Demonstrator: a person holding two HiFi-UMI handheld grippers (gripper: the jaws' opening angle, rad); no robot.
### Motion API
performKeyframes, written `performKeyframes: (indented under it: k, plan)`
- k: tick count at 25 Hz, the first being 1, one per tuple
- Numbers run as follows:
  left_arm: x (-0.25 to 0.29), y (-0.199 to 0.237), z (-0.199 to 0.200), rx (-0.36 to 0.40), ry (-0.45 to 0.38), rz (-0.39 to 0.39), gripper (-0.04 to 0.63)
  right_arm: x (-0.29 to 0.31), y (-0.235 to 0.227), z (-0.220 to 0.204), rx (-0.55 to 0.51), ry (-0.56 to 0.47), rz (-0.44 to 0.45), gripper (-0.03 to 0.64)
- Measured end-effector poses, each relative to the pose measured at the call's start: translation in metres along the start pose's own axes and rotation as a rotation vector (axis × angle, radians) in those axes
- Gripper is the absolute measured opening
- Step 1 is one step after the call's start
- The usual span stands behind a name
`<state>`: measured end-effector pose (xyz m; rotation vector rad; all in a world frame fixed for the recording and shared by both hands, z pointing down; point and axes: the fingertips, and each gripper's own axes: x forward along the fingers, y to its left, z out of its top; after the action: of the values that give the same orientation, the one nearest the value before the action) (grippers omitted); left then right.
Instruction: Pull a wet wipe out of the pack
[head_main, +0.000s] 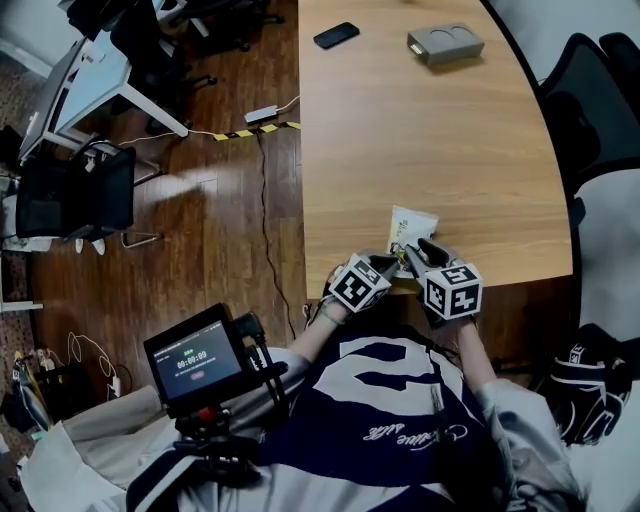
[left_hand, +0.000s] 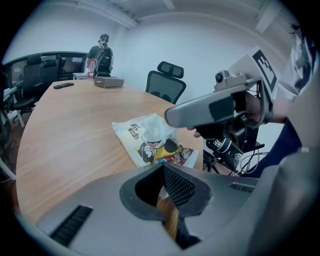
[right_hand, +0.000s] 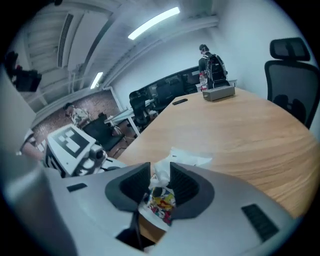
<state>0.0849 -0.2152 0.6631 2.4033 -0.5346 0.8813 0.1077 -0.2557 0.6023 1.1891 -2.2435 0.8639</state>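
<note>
The fingers (right_hand: 184, 185) of the right gripper (right_hand: 159, 180) stand apart with the white tuft of the wipe (right_hand: 161, 172) rising between them. The pads do not seem to press it, so I judge it is lined up for a pinch, not gripped. The tuft sticks up from the pack (left_hand: 160, 147), which lies flat with its printed face up near the front edge of the worktop (head_main: 430, 150), so the opening faces the fingers. The left gripper (left_hand: 162, 195) sits low just beside the pack's near corner. Its fingers (left_hand: 180, 187) are slightly parted, showing only bare wood between them, and hold nothing. It is probably placed there to steady the pack, since a light pack would likely lift along with the wipe.
</note>
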Motion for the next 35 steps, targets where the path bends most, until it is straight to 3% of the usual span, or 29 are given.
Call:
performKeyframes:
  k: [1,2,4,8,13,18,21,28,35]
  plan:
    - [0.0,0.0,0.0,0.0,0.001,0.0,0.003,0.005,-0.001,-0.005,-0.039,0.028,-0.021,0.092]
    - [0.001,0.001,0.0,0.0,0.002,0.001,0.003,0.008,-0.002,-0.008,-0.066,0.048,-0.035,0.007]
    - [0.001,0.002,0.0,0.0,0.001,0.001,0.003,0.007,0.0,-0.008,-0.039,0.053,-0.019,0.005]
    - [-0.001,0.0,0.001,0.0,-0.004,0.001,0.003,-0.006,0.005,-0.003,0.229,0.0,0.083,0.002]
    - [0.003,0.0,0.0,0.024,-0.008,0.003,0.003,-0.015,-0.001,-0.001,0.377,-0.066,0.123,0.0]
    - [0.004,0.001,0.0,0.021,0.0,0.009,0.003,-0.043,-0.002,0.058,0.553,-0.293,0.243,0.0]
    - [0.003,0.001,0.0,0.013,-0.002,0.007,0.003,-0.052,-0.004,0.072,0.489,-0.31,0.227,0.001]
    - [0.0,-0.004,0.0,0.012,-0.009,-0.007,0.003,-0.063,-0.006,0.053,0.458,-0.299,0.185,0.002]
    - [-0.017,-0.005,0.016,-0.003,-0.082,0.047,0.003,-0.078,-0.008,0.049,0.412,-0.315,0.149,0.002]
